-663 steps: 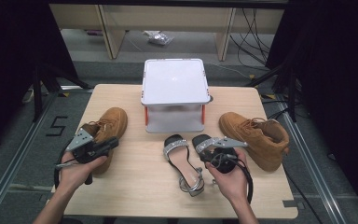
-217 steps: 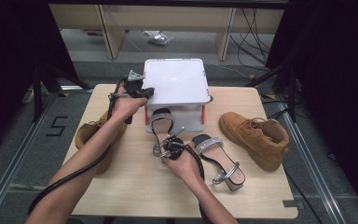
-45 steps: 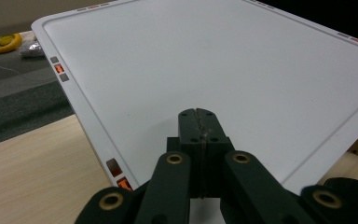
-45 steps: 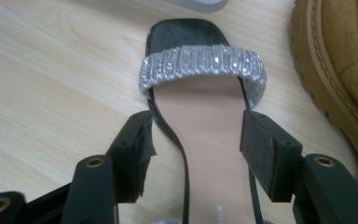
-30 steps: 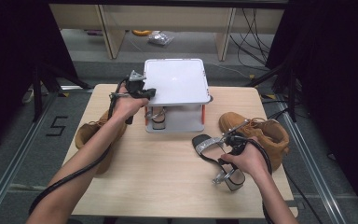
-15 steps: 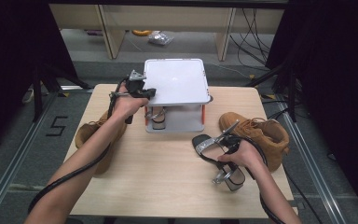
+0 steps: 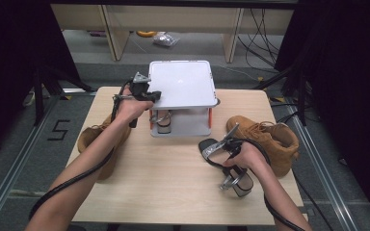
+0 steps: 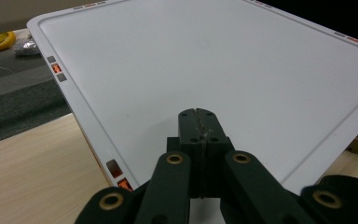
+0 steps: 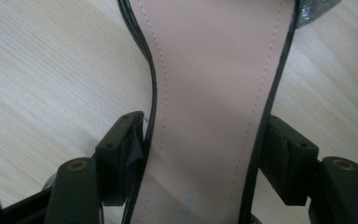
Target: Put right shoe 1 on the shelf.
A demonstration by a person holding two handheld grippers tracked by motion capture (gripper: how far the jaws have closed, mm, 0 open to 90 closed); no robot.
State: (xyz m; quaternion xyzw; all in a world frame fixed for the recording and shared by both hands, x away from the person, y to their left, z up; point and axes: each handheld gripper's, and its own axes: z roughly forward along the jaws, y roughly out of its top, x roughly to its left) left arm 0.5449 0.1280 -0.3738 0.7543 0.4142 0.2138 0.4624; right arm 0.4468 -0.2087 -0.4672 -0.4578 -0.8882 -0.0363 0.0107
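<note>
- Black-edged heeled sandal (image 7: 221,159) with tan insole and silver straps, lying on table (image 7: 173,183) beside tan boot (image 7: 270,139).
- Clasped across insole by right gripper (image 9: 205,158).
- Left gripper (image 8: 199,126) pinched closed on white lid (image 8: 214,70).

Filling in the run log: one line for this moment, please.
left gripper: shut on lid, raised | right gripper: jaws straddle sandal on table | second sandal: in box

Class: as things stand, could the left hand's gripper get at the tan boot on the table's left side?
Probably not yet. The left gripper has its jaws shut on the edge of the white lid, holding it raised over the box. The tan boot lies close beneath that forearm, unobstructed, but the lid must be released first.
</note>
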